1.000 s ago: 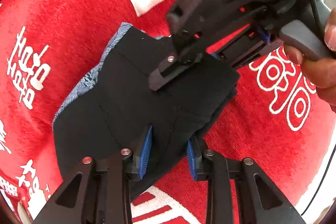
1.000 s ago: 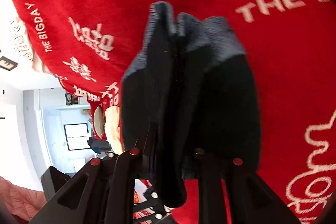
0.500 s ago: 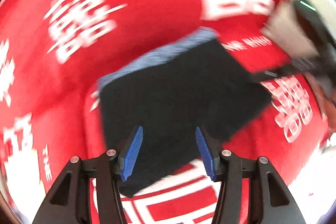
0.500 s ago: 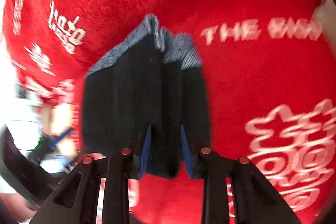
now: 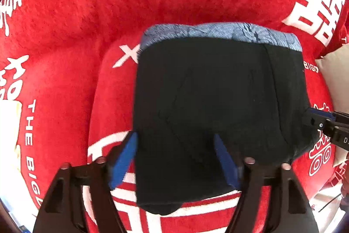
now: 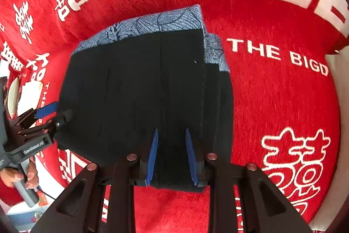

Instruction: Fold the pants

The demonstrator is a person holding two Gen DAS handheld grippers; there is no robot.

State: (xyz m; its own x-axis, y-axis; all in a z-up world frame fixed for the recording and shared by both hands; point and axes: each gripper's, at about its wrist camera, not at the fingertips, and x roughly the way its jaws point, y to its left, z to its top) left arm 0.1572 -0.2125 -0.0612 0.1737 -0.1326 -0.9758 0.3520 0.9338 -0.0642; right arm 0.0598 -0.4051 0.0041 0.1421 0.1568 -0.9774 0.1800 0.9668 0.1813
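Observation:
The folded black pants [image 5: 218, 102] lie flat on the red blanket [image 5: 65, 36], their blue patterned waistband [image 5: 218, 32] at the far edge. My left gripper [image 5: 176, 156] hovers over the near left corner; its jaws are opening wide and grip nothing, with the pants' left edge beneath the gap. In the right wrist view the pants [image 6: 141, 91] fill the middle. My right gripper [image 6: 171, 154] stands over their near edge with its jaws narrowing, black cloth showing between the pads without being pinched. Each gripper shows in the other's view: the right gripper [image 5: 322, 121] and the left gripper [image 6: 50, 115].
The red blanket [image 6: 272, 102] with white lettering covers the whole surface. A cream cushion [image 5: 336, 71] sits at the right edge. Pale objects [image 6: 21, 91] lie past the blanket's left edge, where a person's hand [image 6: 19, 178] holds the left gripper's handle.
The pants went from a bunch lifted in both grippers to a flat folded stack on the blanket. Both grippers let go; the left slid to the near left corner and spread wide.

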